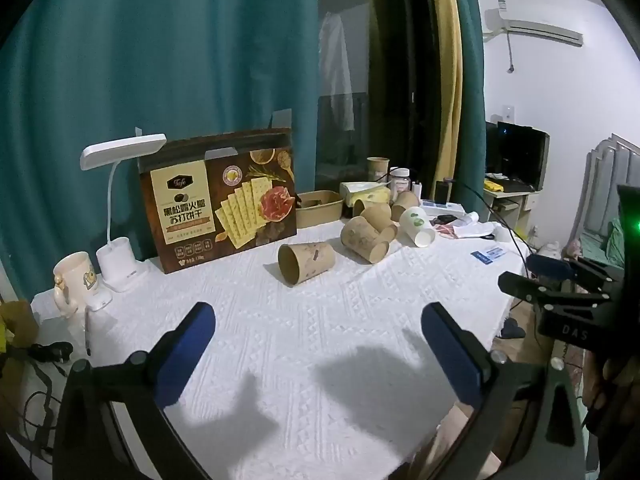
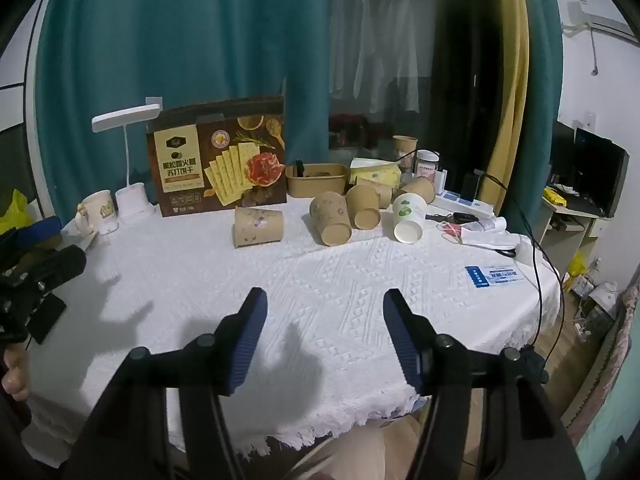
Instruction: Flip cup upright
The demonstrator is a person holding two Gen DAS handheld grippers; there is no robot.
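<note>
**Ahead of both jaws: paper cups on their sides, nothing gripped**

Beyond the left gripper [image 1: 319, 314], the brown paper cup [image 1: 306, 262] lay on its side on the white-clothed tabletop [image 1: 320, 360]. It was well clear of the jaws, almost straight ahead, with its open mouth turned toward the left jaw. The left jaws were spread wide, with only bare cloth and their shadows between them.

The right gripper [image 2: 326, 297] had its jaws apart too, in a narrower gap, pinching nothing. From there the same cup lay ahead and a little to the left-jaw side.

Further ahead and off to the right-jaw side in the left wrist view, a cluster of brown cups [image 1: 366, 236] lay tipped over, touching each other. A white cup [image 1: 418, 226] lay on its side just beside them, mouth toward the camera. One more brown cup [image 1: 378, 168] stood upright at the back.

Behind the nearest cup stood a cracker box [image 1: 224, 204]. A white desk lamp [image 1: 120, 152] and a mug [image 1: 74, 278] sat far out past the left jaw. A tan tray [image 1: 320, 208] sat behind the cluster. A blue card [image 2: 494, 276] lay flat, out past the right jaw in the right wrist view.
</note>
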